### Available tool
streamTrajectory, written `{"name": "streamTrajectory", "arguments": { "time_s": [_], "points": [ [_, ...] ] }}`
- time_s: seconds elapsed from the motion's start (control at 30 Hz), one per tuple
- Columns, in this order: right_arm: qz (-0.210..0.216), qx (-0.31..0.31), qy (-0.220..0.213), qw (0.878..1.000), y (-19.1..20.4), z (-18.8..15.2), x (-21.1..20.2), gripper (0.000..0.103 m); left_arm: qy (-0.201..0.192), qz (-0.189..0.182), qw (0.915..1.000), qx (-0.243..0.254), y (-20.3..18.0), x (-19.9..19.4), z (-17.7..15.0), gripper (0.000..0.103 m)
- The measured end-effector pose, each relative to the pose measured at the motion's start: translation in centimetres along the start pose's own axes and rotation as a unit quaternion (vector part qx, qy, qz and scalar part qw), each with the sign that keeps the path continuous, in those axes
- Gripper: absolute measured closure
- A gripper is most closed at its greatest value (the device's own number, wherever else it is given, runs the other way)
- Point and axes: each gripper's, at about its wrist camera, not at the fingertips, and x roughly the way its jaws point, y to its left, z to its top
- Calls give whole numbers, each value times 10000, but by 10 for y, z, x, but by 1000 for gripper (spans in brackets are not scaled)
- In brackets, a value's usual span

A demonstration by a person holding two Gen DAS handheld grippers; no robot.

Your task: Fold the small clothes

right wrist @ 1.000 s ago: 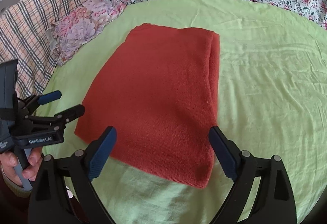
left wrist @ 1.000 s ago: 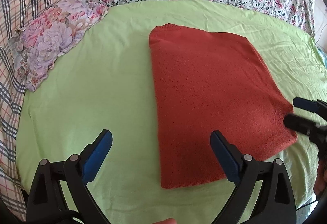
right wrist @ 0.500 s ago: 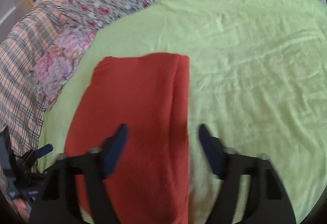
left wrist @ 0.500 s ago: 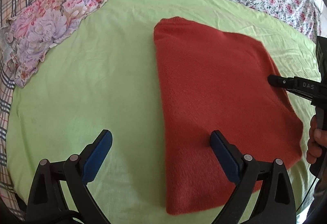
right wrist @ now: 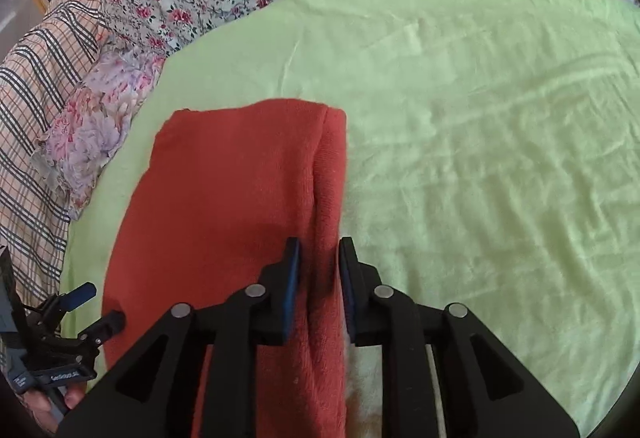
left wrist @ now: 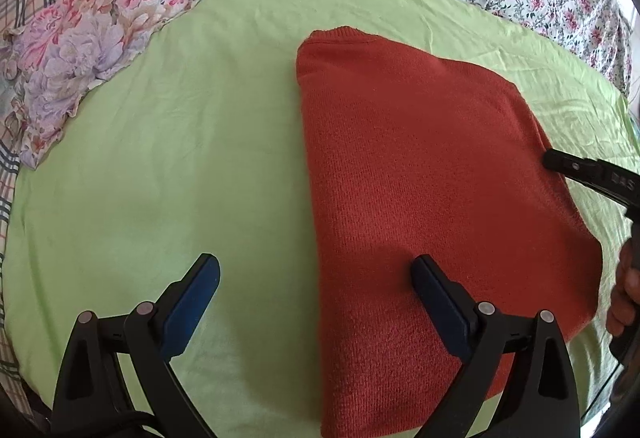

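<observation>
One view only — right gripper [right wrist: 319, 270] closing on sweater [right wrist: 224, 198] edge

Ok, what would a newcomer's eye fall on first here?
The folded rust-red sweater, alone on the lime-green sheet. Next, the right claw, closing over the sweater's right folded edge, and the left claw, open wide astride its left edge.

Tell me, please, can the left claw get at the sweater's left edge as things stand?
Probably yes: the left claw is open and straddles the left edge of the sweater, with only bare green sheet beside it.
</observation>
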Motion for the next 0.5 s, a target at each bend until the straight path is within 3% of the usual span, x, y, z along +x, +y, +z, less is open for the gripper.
{"name": "streamTrajectory", "arguments": {
  "time_s": [0.07, 0.13, 0.2, 0.5],
  "points": [
    [-32, -74, -33, 10000, 6, -4, -8, 79, -28, 42, 10000, -12, 0, -3, -2, 6],
    [-12, -125, -78, 9999, 12, -12, -17, 54, -68, 85, 9999, -18, -2, -8, -4, 6],
    [54, -196, -146, 9997, 20, -22, -26, 46, -125, 115, 9999, 10, -3, -13, -7, 6],
    [244, -600, -266, 9975, 49, -54, -57, 46, -269, 211, 9994, -99, 1, -33, -24, 5]
  ]
}}
